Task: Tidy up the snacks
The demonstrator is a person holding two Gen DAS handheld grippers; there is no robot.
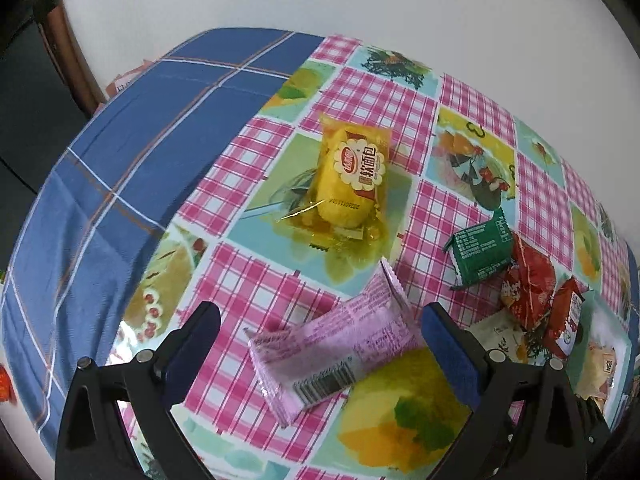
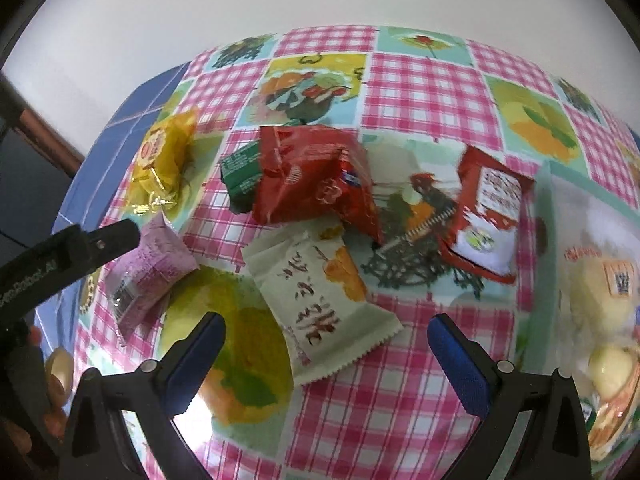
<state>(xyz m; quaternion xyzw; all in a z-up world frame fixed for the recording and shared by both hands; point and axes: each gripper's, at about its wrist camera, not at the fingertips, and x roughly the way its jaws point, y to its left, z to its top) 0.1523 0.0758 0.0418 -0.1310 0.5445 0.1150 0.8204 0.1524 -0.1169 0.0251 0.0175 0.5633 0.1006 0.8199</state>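
My left gripper (image 1: pixel 320 344) is open, its jaws either side of a pink snack packet (image 1: pixel 332 344) lying on the table; the packet also shows in the right wrist view (image 2: pixel 148 276). A yellow bread packet (image 1: pixel 352 176) lies further ahead. My right gripper (image 2: pixel 326 352) is open and empty over a pale green packet (image 2: pixel 320 300). Beyond it lie a big red packet (image 2: pixel 312 176), a green packet (image 2: pixel 240 172) and a red and white packet (image 2: pixel 488 216). The left gripper's finger (image 2: pixel 112 240) shows at the left of the right wrist view.
The table has a pink checked fruit-print cloth (image 1: pixel 248 288) beside a blue plaid cloth (image 1: pixel 120 160). A clear bag of pale round snacks (image 2: pixel 600 300) lies at the right edge. A white wall stands behind the table.
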